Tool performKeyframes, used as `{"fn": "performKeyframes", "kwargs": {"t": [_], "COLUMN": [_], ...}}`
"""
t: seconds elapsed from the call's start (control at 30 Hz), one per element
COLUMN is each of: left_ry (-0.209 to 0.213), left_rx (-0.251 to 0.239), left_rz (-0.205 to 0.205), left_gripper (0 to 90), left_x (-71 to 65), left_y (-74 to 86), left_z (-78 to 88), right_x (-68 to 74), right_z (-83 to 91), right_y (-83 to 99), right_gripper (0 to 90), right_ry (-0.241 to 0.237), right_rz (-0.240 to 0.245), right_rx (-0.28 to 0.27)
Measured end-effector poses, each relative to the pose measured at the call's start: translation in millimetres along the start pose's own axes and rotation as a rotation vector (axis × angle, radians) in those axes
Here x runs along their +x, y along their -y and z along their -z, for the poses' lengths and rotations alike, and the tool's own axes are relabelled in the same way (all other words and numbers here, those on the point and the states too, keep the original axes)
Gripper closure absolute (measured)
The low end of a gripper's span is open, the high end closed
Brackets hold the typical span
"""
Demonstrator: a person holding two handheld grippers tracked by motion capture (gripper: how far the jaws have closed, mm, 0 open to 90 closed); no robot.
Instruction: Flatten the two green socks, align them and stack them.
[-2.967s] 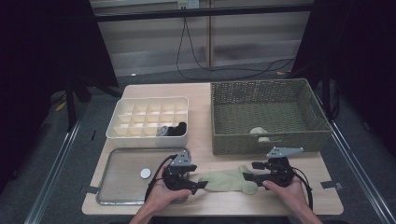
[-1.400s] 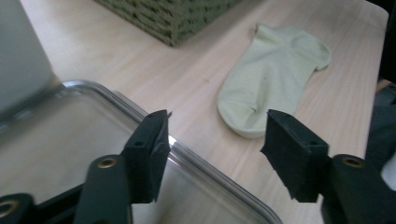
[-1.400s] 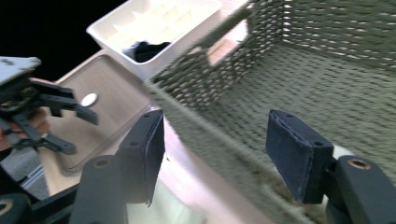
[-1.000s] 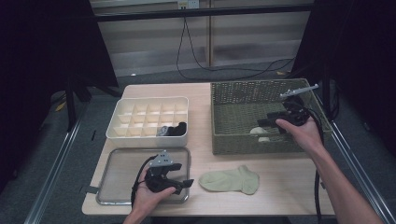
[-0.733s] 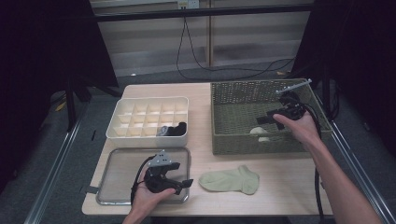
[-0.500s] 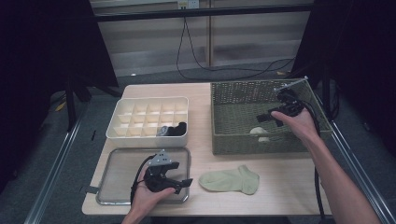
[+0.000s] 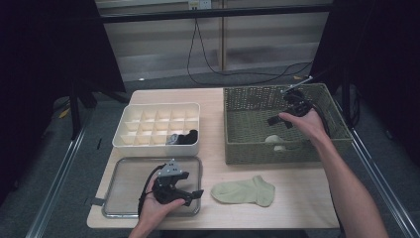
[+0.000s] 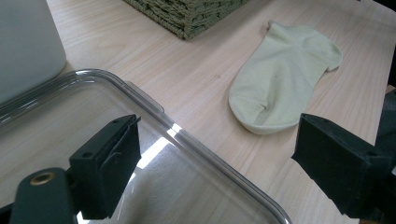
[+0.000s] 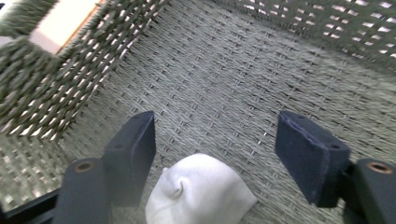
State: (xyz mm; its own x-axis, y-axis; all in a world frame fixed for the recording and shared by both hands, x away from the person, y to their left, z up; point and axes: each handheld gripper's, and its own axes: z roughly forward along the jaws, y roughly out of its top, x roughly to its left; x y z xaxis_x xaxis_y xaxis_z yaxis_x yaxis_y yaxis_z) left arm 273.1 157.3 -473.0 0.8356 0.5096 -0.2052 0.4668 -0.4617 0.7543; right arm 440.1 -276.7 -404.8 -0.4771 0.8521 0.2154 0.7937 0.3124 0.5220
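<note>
A pale green sock (image 7: 243, 191) (image 8: 285, 74) lies flat on the wooden table near its front edge. My left gripper (image 7: 194, 196) (image 8: 219, 140) hovers over the clear tray (image 7: 124, 183) just left of that sock; its jaws have just been opening and stand open with nothing between them. My right gripper (image 7: 278, 121) (image 9: 217, 135) reaches down inside the wicker basket (image 7: 247, 148). Its jaws have also just been opening and are open. A balled white sock (image 7: 275, 140) (image 9: 198, 196) rests on the basket floor just below them, untouched by the pads.
A white compartment box (image 7: 158, 106) stands behind the tray, with a dark rolled item (image 7: 184, 136) in a front cell. The basket's tall woven walls (image 9: 42, 79) surround the right gripper. Cables lie on the floor beyond the table.
Three seconds ago both grippers were at the green sock; it now lies alone. Over the last second the right gripper moved left and lower inside the basket. The left hand stayed put.
</note>
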Motion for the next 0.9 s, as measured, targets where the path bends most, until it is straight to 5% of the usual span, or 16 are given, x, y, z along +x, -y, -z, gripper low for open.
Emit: {"fn": "performKeyframes", "kwargs": {"t": [0.1,0.23,0.47,0.73,0.8,0.9], "left_ry": [0.0,0.006,0.002,0.004,0.004,0.005], "left_rx": [0.01,0.017,0.026,0.027,0.026,0.025], "left_rz": [-0.002,-0.006,-0.01,-0.002,-0.005,-0.001], "left_gripper": [14.3,13.4,13.4,12.9,12.6,12.3], "left_x": [0.0,-1.0,-1.0,-0.1,-0.2,0.2], "left_y": [0.0,-0.2,0.2,0.5,0.6,1.1], "left_z": [-2.3,-3.6,-4.0,-4.0,-3.7,-4.4], "right_x": [-2.2,-5.5,-9.5,-10.0,-9.7,-8.2], "right_z": [-10.1,-15.6,-34.5,-49.6,-55.3,-57.9], "right_y": [-2.0,-4.1,-2.8,-1.0,0.1,1.5], "right_gripper": [25.9,26.2,25.5,27.1,29.6,37.9], "right_ry": [0.025,0.022,0.037,-0.009,-0.013,0.007], "right_rz": [0.001,-0.005,-0.002,0.015,0.021,0.036], "right_rx": [0.053,0.045,0.148,0.28,0.333,0.333]}}
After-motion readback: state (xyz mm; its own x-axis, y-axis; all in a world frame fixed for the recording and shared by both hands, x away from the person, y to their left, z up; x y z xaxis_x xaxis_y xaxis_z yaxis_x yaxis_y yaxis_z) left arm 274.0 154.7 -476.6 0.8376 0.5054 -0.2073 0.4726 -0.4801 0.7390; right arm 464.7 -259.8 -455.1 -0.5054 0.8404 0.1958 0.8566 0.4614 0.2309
